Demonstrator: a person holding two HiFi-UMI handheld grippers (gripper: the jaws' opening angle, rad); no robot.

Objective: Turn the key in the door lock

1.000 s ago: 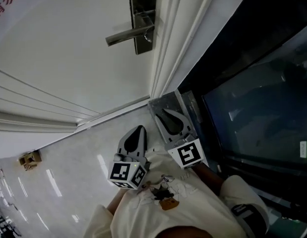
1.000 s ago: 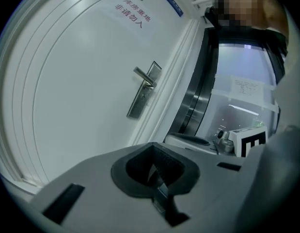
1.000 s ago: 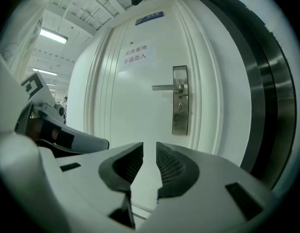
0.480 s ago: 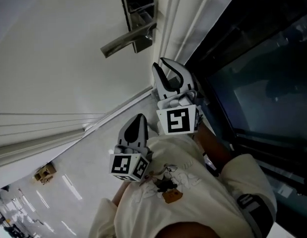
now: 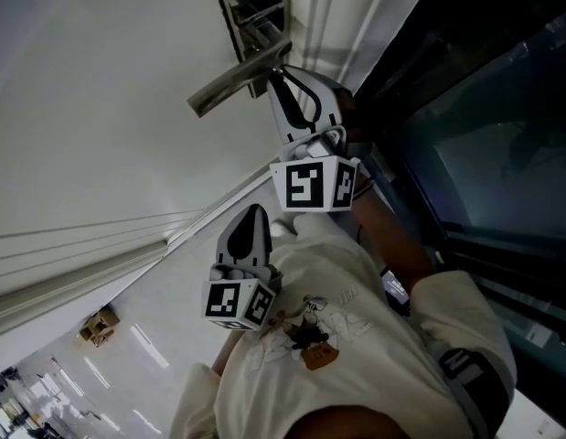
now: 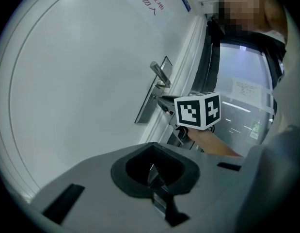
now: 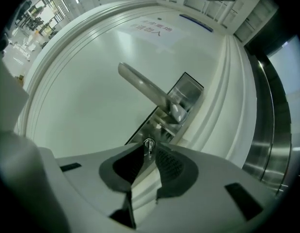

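The white door carries a steel lever handle on a steel lock plate. A small key sticks out of the lock below the lever. My right gripper points level at the plate. Its jaws stand open, and the key sits right at the mouth of the gap with door showing on both sides of it. My left gripper hangs lower and further from the door, shut on nothing. From the left gripper view the right gripper's marker cube covers the key.
The white door frame runs beside the plate, with a dark glass panel to its right. A small brown box lies on the shiny floor at lower left. A notice with red print is stuck higher on the door.
My right gripper has risen from low beside the door frame up to the lock plate and rolled on the way. The left gripper has shifted only slightly toward the door.
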